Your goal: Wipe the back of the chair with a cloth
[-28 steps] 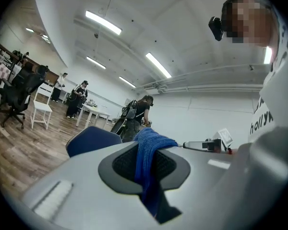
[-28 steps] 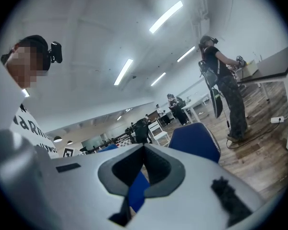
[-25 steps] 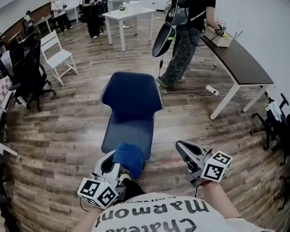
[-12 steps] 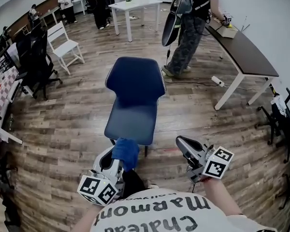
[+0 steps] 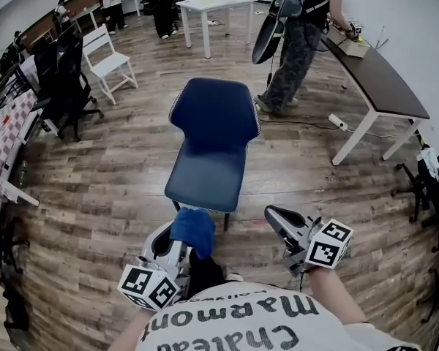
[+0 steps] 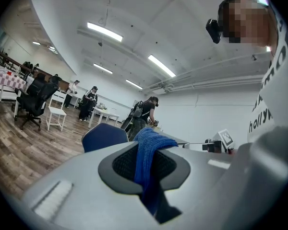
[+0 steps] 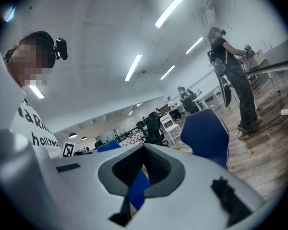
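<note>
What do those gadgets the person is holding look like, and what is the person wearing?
The left hand-held gripper and the right hand-held gripper are each a pale grey, wedge-shaped shell that tapers to two jaws. The jaws are lined with black textured pads. At the back of each sits a white cube printed with black square markers. The person wears a white T-shirt with dark lettering.

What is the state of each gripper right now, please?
Left gripper: closed, holding the blue cloth.
Right gripper: closed, holding nothing.
</note>
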The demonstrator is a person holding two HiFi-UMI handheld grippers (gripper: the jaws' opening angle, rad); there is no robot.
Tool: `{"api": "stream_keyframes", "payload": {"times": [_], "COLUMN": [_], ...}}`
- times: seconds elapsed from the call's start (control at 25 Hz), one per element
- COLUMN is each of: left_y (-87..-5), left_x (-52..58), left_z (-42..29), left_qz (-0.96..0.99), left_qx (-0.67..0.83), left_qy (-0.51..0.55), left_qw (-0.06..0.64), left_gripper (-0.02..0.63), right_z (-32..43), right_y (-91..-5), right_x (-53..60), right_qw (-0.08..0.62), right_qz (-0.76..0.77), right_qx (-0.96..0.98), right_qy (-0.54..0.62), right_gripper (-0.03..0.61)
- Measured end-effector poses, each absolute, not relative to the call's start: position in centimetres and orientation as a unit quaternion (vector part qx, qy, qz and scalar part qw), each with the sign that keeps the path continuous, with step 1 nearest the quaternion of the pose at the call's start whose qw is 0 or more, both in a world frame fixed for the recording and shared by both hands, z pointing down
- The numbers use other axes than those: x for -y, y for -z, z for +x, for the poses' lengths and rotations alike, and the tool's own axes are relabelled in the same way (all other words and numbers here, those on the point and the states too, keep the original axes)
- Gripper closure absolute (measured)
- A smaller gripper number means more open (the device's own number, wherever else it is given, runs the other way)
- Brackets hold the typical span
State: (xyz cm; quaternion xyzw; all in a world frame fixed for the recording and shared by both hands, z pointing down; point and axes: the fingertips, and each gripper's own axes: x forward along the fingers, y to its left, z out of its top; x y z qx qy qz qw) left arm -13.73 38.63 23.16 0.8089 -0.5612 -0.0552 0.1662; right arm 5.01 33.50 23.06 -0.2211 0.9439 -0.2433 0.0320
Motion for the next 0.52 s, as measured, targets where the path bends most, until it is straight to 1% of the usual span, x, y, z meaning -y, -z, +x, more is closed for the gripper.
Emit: {"api": "stream_keyframes", "payload": {"times": [0.52], "left_y": [-23.31], "left_x": [-38.38], "left_z": [-13.96], "left_qz": [0.811], "left_qx": [0.556], "left_qy": [0.056], "left_qw": [0.173], "left_gripper": [0.574], "right_z": [4.52], "right_y": [-23.13], "right_x": [-33.11], "right_qw": [0.029], "right_qz": [-0.224], "right_qx": [-0.944], "right_qy": [0.242], "right_gripper": [0.565]}}
